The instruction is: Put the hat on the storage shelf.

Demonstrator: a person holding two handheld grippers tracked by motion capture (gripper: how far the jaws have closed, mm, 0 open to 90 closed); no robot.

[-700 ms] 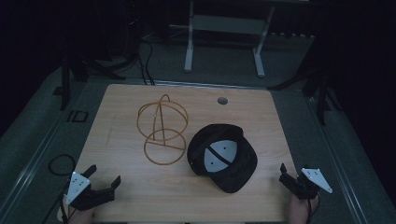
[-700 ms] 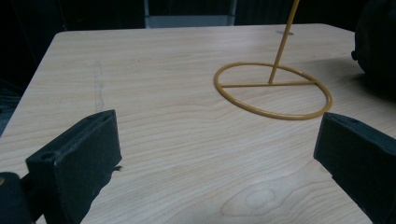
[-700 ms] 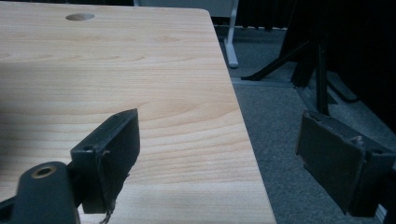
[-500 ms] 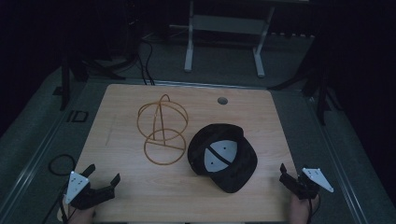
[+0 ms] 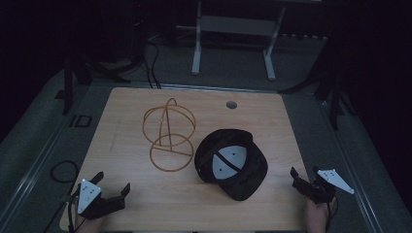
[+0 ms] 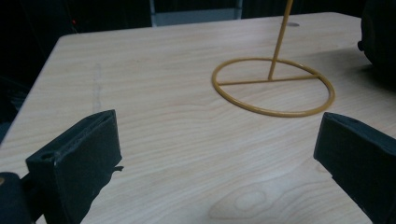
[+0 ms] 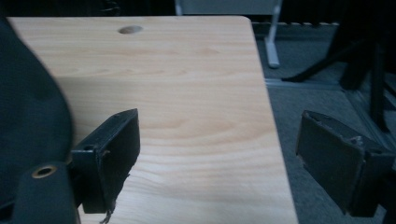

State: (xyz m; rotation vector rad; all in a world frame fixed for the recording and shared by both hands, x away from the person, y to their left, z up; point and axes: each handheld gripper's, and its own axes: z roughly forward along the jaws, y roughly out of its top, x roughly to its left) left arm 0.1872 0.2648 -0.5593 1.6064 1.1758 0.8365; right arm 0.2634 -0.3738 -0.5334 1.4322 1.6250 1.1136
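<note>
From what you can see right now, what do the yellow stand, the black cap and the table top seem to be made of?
Yellow stand: thin bent wire, probably metal with a yellow-gold coating; the rods are slim and smooth. Black cap: soft matte fabric, with a paler grey lining panel inside; the exact cloth is unclear. Table top: light wood or wood-look laminate, with visible grain lines and a smooth surface.

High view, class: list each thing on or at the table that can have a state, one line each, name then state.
Black cap: lying upside down, inside facing up.
Wire hat stand: upright, bare, beside the cap.
Left gripper: jaws open, holding nothing.
Right gripper: jaws open, holding nothing.
</note>
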